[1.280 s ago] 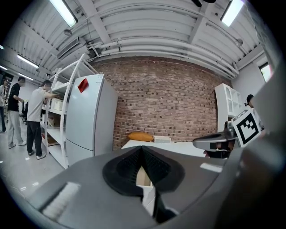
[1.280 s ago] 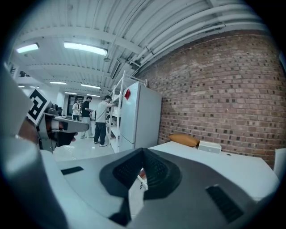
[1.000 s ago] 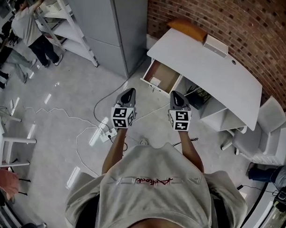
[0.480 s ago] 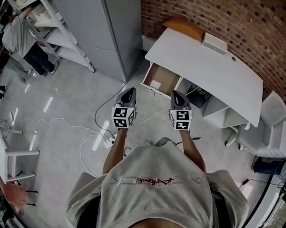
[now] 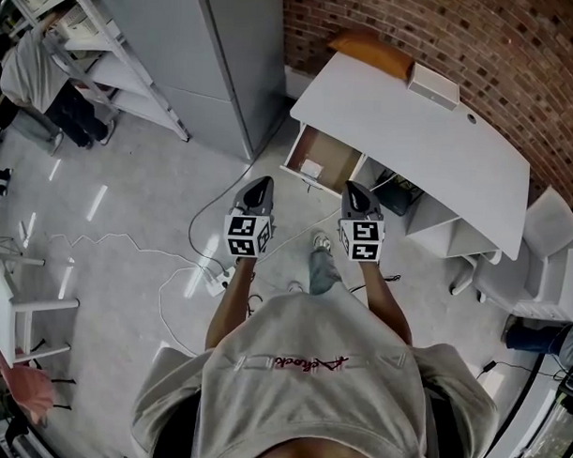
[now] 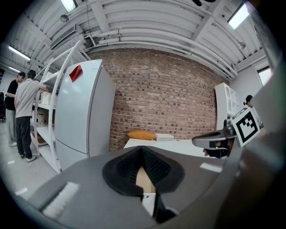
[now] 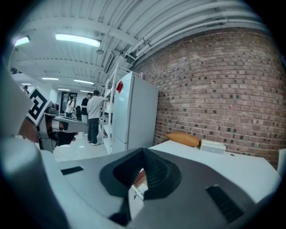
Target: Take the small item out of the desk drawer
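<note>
The white desk [image 5: 412, 134] stands against the brick wall. Its wooden drawer [image 5: 334, 162] is pulled open toward me, and a small white item [image 5: 312, 168] lies near its front left corner. My left gripper [image 5: 258, 183] and right gripper [image 5: 353, 188] hover side by side over the floor, short of the drawer and pointing at it. Both are shut and hold nothing. In the left gripper view the jaws [image 6: 142, 150] meet at their tips with the drawer seen past them. The right gripper view [image 7: 143, 151] shows the same.
A grey refrigerator [image 5: 213, 52] stands left of the desk, with a shelf rack [image 5: 114, 62] and people beyond it. Cables and a power strip [image 5: 215, 282] lie on the floor below the left gripper. An orange cushion [image 5: 372, 53] and white box [image 5: 434, 86] sit on the desk. Chairs [image 5: 534, 255] stand at right.
The desk and drawer have come slightly nearer in the view. A leg and shoe now show stepping forward between the two grippers. Both grippers kept their pose.
</note>
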`<state>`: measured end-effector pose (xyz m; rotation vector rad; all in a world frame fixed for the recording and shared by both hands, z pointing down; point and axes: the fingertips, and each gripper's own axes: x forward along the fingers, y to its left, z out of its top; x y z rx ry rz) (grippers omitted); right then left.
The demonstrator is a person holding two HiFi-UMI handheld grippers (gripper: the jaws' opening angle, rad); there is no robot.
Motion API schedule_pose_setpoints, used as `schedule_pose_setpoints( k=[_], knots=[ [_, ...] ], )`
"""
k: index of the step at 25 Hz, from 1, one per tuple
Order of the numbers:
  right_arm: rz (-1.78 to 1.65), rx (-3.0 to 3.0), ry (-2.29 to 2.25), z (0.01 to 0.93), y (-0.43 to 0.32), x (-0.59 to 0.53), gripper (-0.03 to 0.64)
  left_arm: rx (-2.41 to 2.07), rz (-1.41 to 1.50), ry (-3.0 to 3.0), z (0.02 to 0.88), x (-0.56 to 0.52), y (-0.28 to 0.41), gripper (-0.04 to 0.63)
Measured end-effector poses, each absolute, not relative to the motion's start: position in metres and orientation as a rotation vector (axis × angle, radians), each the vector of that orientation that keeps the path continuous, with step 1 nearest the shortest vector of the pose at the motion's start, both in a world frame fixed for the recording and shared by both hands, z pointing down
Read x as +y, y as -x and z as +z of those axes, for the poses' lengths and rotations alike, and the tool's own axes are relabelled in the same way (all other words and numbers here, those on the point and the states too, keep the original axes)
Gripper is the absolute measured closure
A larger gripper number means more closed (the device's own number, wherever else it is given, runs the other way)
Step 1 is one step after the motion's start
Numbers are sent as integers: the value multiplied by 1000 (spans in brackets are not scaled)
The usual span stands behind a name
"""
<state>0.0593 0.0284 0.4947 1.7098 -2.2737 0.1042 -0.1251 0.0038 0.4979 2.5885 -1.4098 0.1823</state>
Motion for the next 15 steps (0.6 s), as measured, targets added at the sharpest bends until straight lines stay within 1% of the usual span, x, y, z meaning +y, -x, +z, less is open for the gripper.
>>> schedule_pose_setpoints(
  k=[7,15],
  knots=[
    [111,-2298,-1664,502,-68,-14,606,-1454,178,-2565,499,-39,115,586],
    [107,-2329,-1608,501,-89,-90,606,-1487,181,-2521,502,-106,88,586]
  ],
)
